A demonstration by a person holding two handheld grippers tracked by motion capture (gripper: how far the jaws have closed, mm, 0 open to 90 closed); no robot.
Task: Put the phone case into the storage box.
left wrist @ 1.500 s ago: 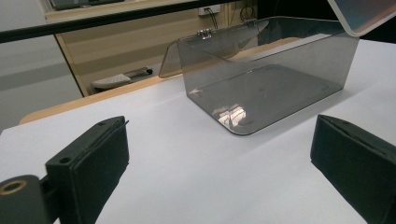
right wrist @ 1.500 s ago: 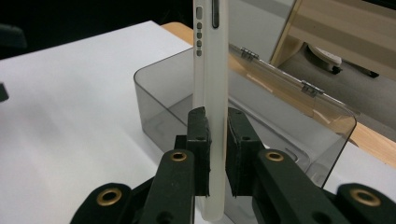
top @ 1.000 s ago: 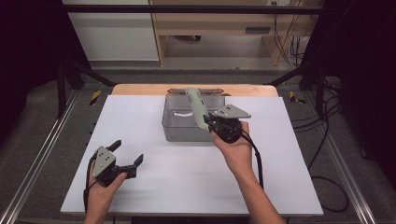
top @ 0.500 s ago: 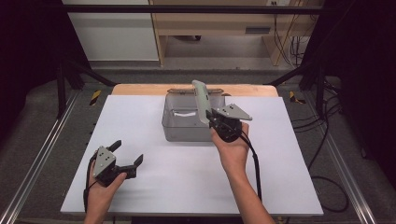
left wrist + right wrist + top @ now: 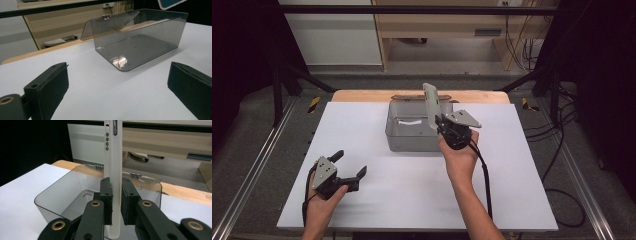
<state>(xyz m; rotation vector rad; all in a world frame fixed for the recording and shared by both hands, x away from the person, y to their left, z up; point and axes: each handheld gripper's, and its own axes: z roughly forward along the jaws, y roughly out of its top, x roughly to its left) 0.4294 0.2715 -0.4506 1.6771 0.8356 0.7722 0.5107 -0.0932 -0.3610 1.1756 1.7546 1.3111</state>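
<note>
Nearest, at the left of the white tabletop (image 5: pixel 412 200), the left hand-held gripper (image 5: pixel 348 169) rests low over the surface with its black jaws spread wide and nothing between them; they have just been opening a little further. From its own camera the two pads (image 5: pixel 50 85) frame bare tabletop, with the box beyond.

Farther in and right of centre, the right hand-held gripper (image 5: pixel 438 121) is clenched on a slim white phone-like slab with side buttons (image 5: pixel 430 105), pinching its lower part between both pads (image 5: pixel 106 202). The slab stands nearly upright, tilted slightly left, above the right part of the smoky transparent plastic box (image 5: pixel 412 140).

That box sits at the far middle of the tabletop, its hinged lid (image 5: pixel 140 178) folded back toward the wooden far edge (image 5: pixel 362 96).
</note>
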